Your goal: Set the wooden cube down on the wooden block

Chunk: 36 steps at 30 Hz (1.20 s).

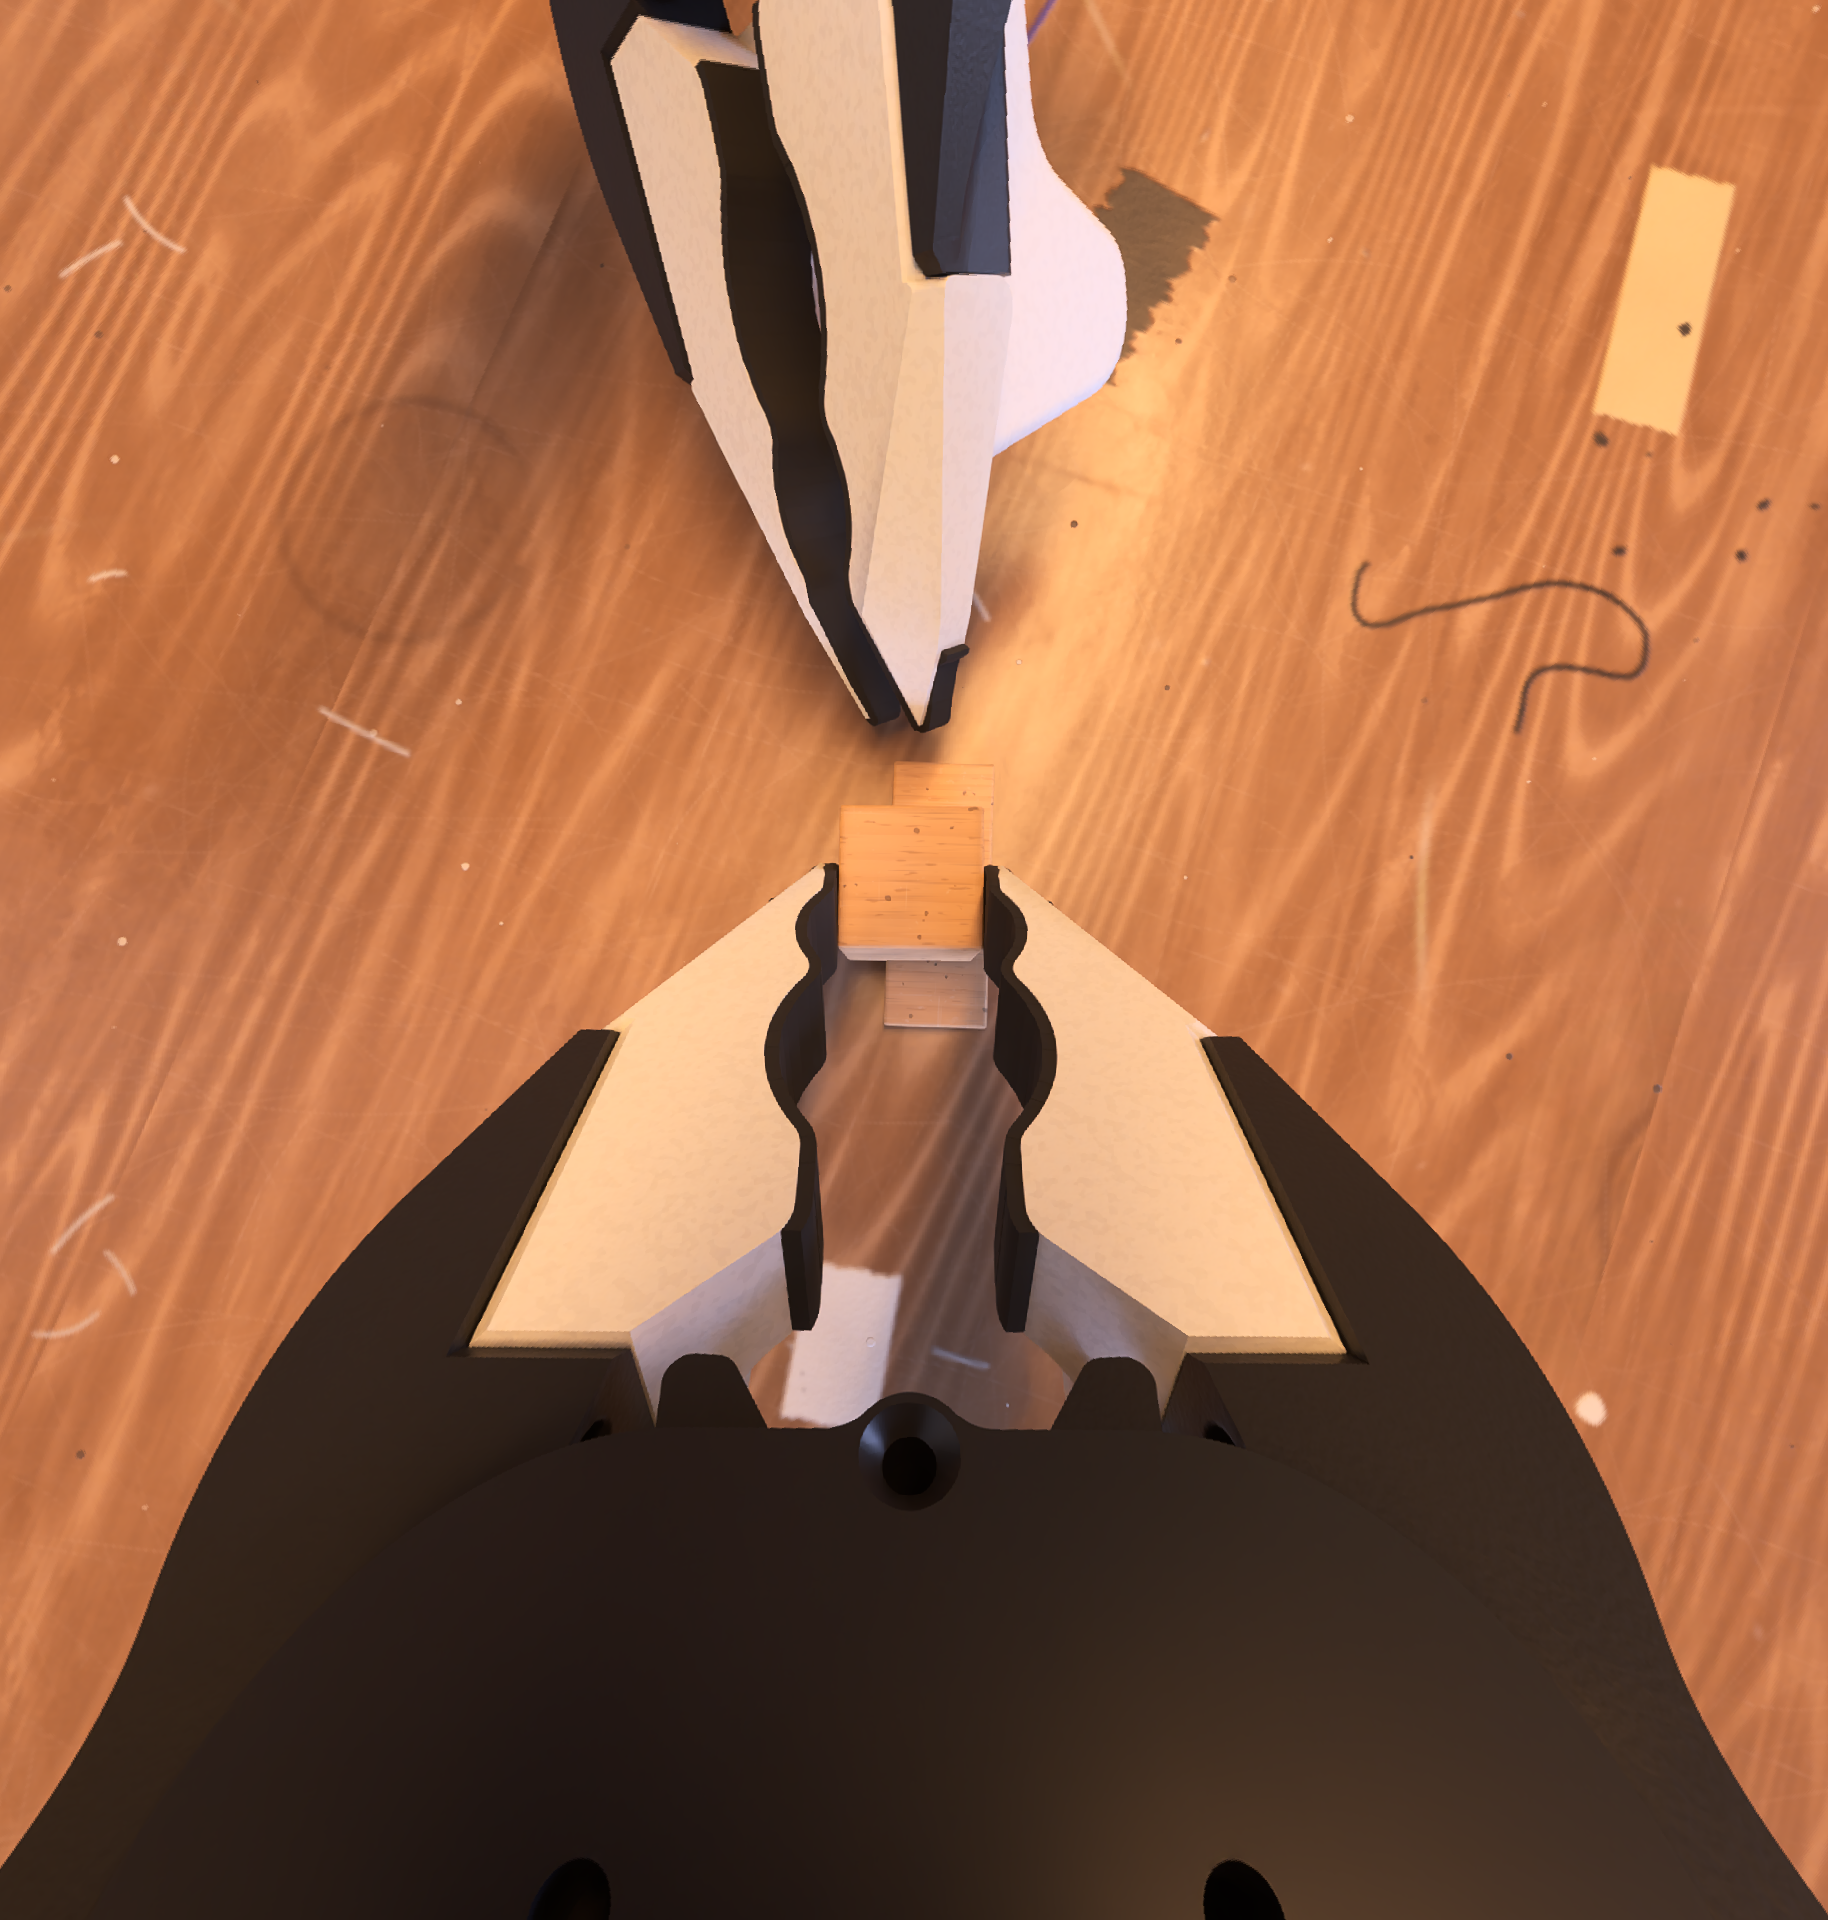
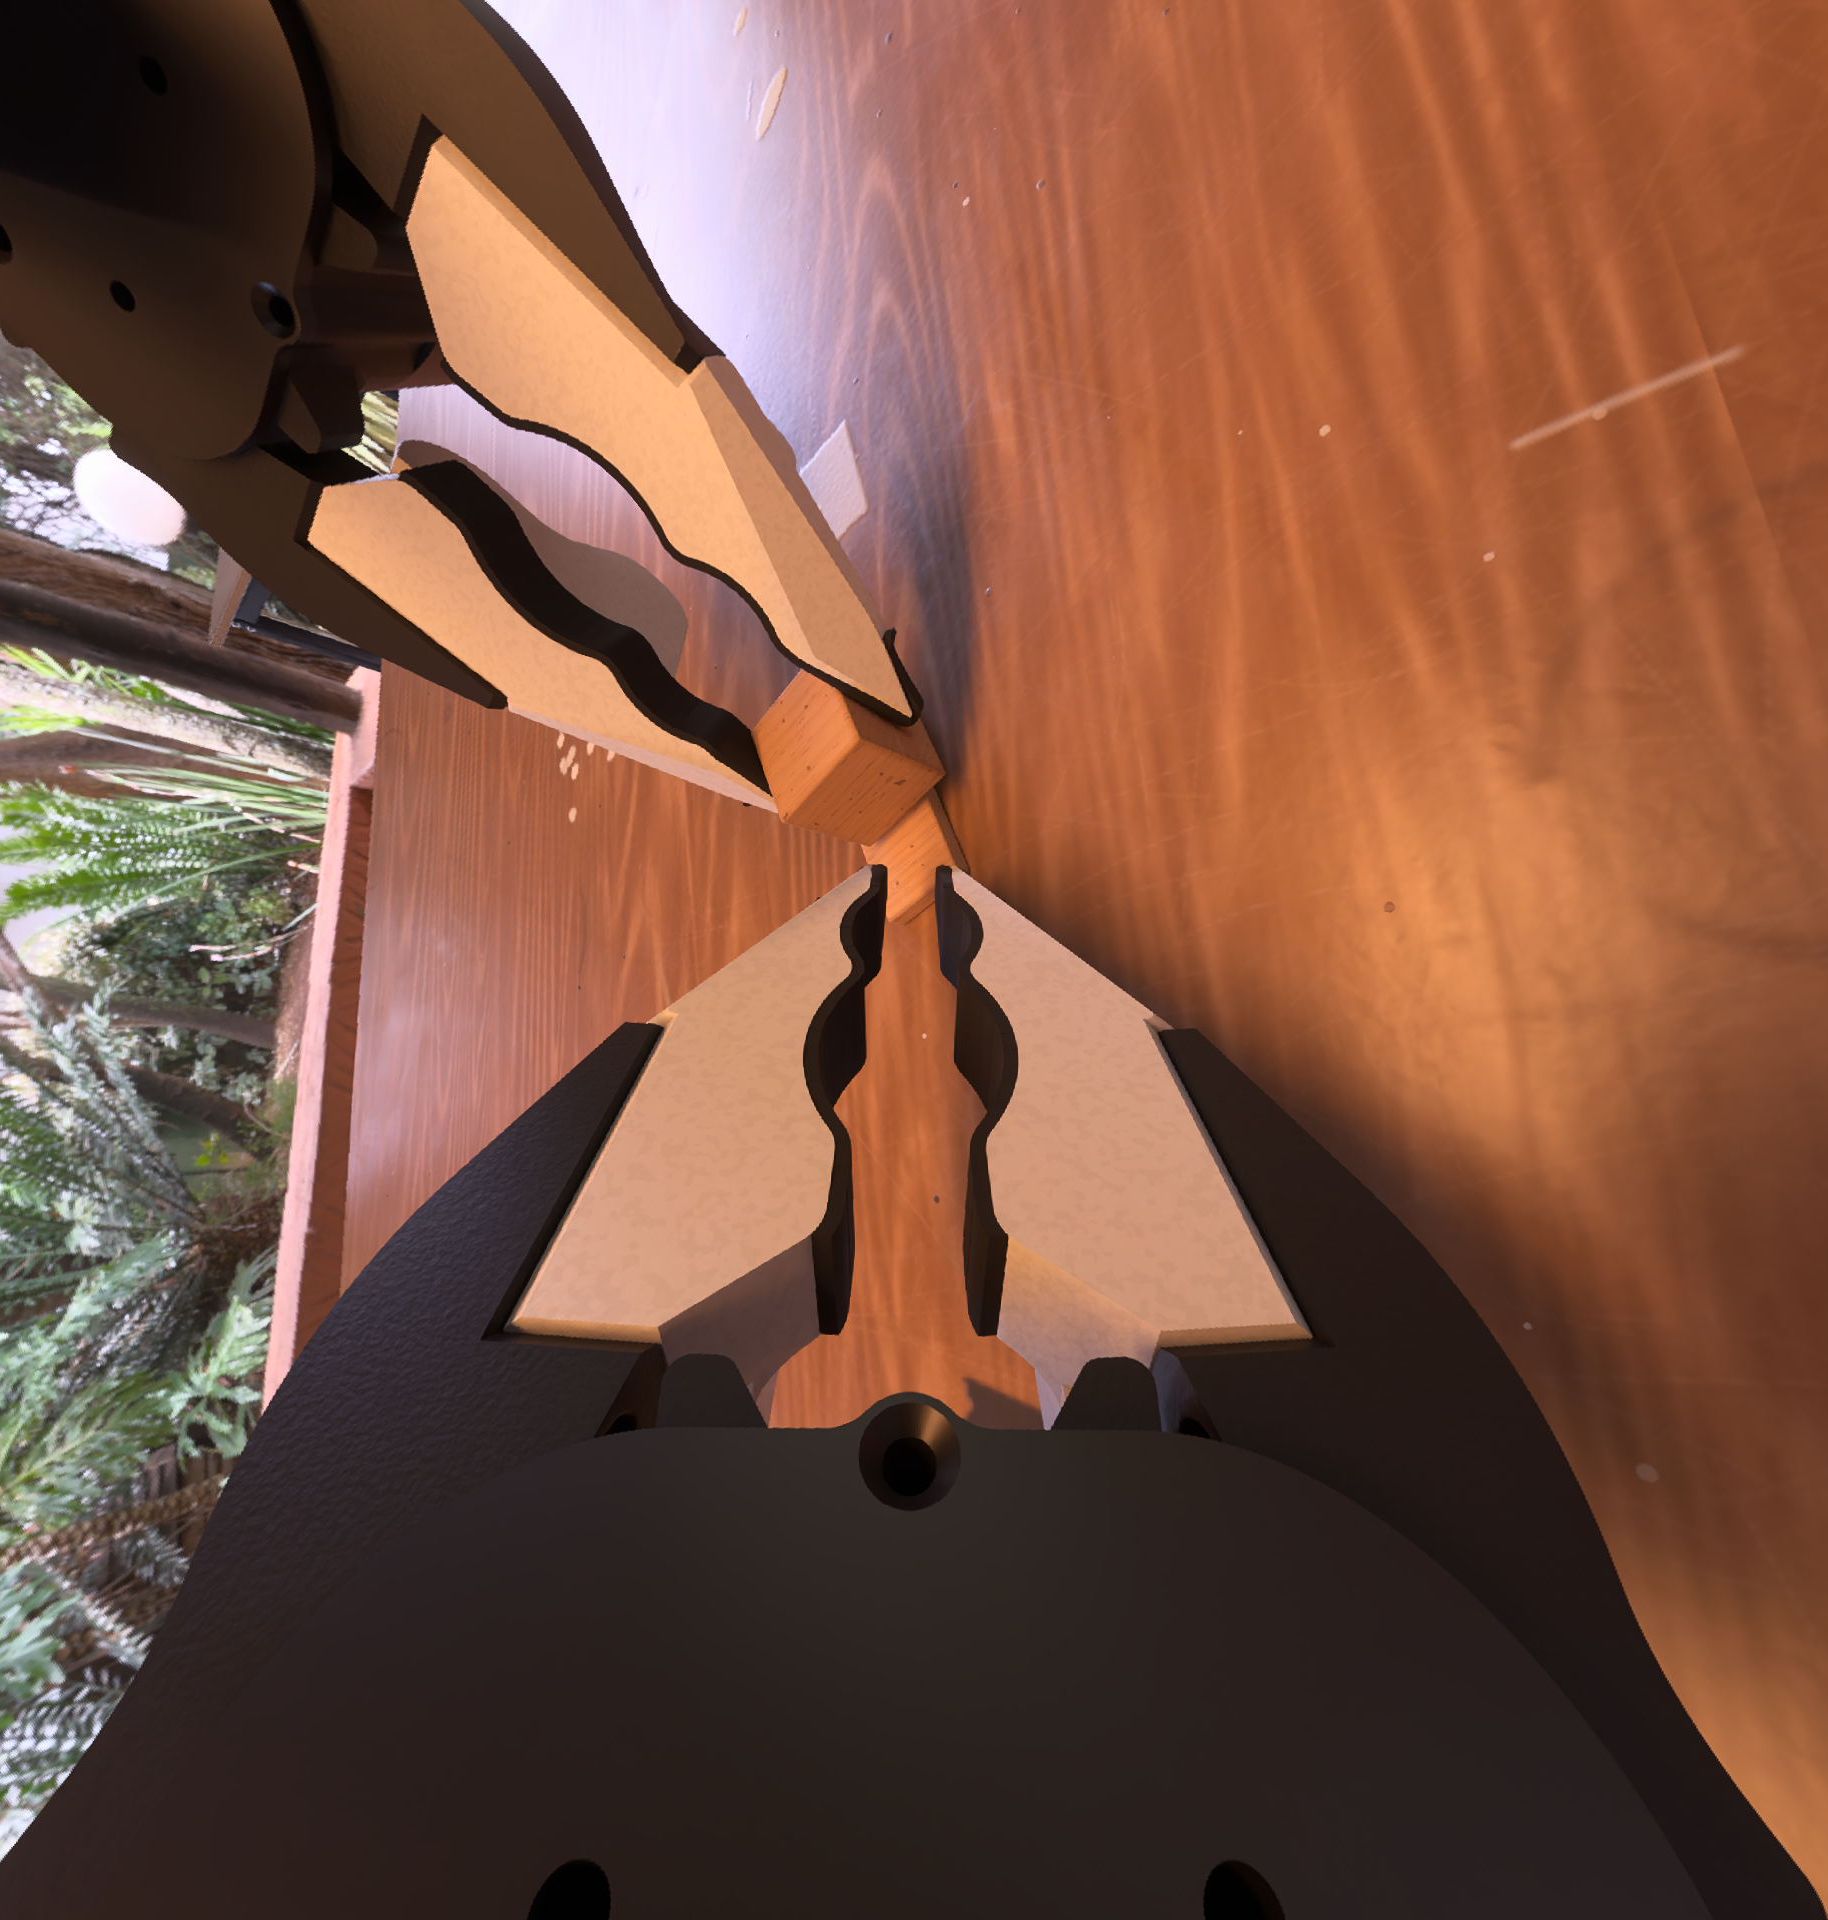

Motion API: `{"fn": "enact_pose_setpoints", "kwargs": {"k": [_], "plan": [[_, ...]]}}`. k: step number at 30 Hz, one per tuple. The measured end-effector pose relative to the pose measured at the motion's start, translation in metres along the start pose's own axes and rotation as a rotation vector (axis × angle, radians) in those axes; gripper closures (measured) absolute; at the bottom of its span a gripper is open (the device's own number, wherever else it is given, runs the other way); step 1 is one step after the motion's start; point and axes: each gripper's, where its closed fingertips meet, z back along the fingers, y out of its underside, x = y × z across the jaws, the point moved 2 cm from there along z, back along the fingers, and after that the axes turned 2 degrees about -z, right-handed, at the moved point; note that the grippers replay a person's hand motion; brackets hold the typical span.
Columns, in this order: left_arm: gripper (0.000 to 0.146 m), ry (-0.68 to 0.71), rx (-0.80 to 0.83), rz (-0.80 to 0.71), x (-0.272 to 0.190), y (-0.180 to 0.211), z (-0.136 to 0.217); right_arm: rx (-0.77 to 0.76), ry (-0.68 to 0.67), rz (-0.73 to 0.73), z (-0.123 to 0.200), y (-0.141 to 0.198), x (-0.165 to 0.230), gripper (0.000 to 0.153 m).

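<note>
My left gripper point(image 1: 910, 873) is shut on the wooden cube point(image 1: 908, 894), pinching its two sides at the fingertips. The cube hangs right over the paler wooden block point(image 1: 941, 784), which lies on the table and sticks out both beyond and before the cube. In the right wrist view the cube point(image 2: 848, 764) sits close against the block point(image 2: 915, 857); I cannot tell if they touch. My right gripper point(image 2: 907, 883) is turned on its side, jaws a narrow gap apart, tips at the block's end. I cannot tell if they pinch it. It also shows in the left wrist view point(image 1: 910, 719).
The wooden table point(image 1: 370, 935) carries a pale tape strip point(image 1: 1663, 301), a dark piece of string point(image 1: 1502, 634) and a white patch point(image 1: 837, 1340) under my left gripper. The table's edge point(image 2: 318, 1039) has greenery beyond it.
</note>
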Motion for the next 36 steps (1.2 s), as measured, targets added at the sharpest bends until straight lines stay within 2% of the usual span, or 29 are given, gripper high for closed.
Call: {"fn": "enact_pose_setpoints", "kwargs": {"k": [14,18,36], "plan": [[0.119,0.01,-0.01,-0.003,-0.0017,-0.0011,-0.0013,-0.012,0.032,0.012,0.0,-0.0026,-0.0016,0.144],[0.119,0.003,-0.01,-0.011,-0.0021,-0.0016,-0.0014,-0.019,0.048,0.023,-0.0015,-0.0053,-0.0029,0.14],[0.119,0.005,-0.013,-0.018,-0.0034,-0.0017,-0.0014,0.059,0.03,0.129,0.0032,0.0037,0.0024,0.143]]}}
